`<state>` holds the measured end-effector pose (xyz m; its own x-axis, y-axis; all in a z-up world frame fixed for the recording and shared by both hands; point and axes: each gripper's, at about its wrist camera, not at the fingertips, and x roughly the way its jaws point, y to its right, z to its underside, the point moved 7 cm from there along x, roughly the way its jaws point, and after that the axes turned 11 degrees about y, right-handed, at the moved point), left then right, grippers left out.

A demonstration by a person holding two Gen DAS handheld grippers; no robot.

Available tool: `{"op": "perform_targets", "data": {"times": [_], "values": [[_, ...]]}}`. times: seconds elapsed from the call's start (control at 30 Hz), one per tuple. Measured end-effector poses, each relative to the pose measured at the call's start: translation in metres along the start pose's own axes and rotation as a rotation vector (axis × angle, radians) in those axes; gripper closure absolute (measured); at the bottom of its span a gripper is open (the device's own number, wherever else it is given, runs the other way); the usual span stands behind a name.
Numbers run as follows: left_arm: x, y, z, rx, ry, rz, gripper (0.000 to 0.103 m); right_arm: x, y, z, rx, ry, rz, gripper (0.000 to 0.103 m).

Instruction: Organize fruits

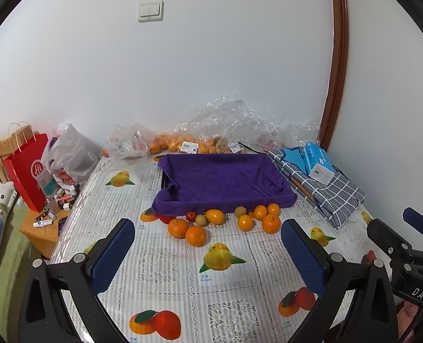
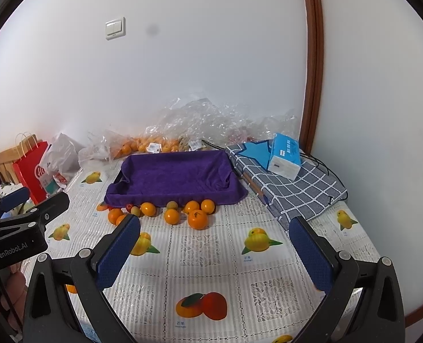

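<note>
Several loose fruits lie on the table in front of a tray lined with a purple towel (image 1: 225, 180) (image 2: 174, 175): oranges (image 1: 195, 235) (image 2: 197, 219), a yellow mango (image 1: 214, 216), a small red fruit (image 1: 191, 216) and brownish-green fruits (image 1: 201, 219) (image 2: 172, 205). The tray holds nothing. My left gripper (image 1: 208, 240) is open and empty, held above the table short of the fruits. My right gripper (image 2: 215, 237) is open and empty, also short of them; it shows in the left wrist view (image 1: 405, 228).
Clear plastic bags of oranges (image 1: 182, 144) (image 2: 148, 144) lie against the wall behind the tray. A checked cloth bag (image 1: 322, 188) (image 2: 291, 188) with a blue tissue pack (image 1: 318, 161) (image 2: 284, 155) sits right. A red paper bag (image 1: 28, 171) stands left, off the table edge.
</note>
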<state>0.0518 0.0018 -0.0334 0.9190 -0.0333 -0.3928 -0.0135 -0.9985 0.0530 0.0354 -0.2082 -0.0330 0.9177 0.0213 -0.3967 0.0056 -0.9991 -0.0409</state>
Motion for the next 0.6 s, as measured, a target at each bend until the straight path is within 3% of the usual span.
{"op": "perform_targets", "data": {"times": [0.6], "values": [[0.0016,-0.0034,-0.0014,-0.003,0.008,-0.007,0.000,-0.0060,-0.0005,-0.0027,-0.005,0.023,-0.011,0.001]]}}
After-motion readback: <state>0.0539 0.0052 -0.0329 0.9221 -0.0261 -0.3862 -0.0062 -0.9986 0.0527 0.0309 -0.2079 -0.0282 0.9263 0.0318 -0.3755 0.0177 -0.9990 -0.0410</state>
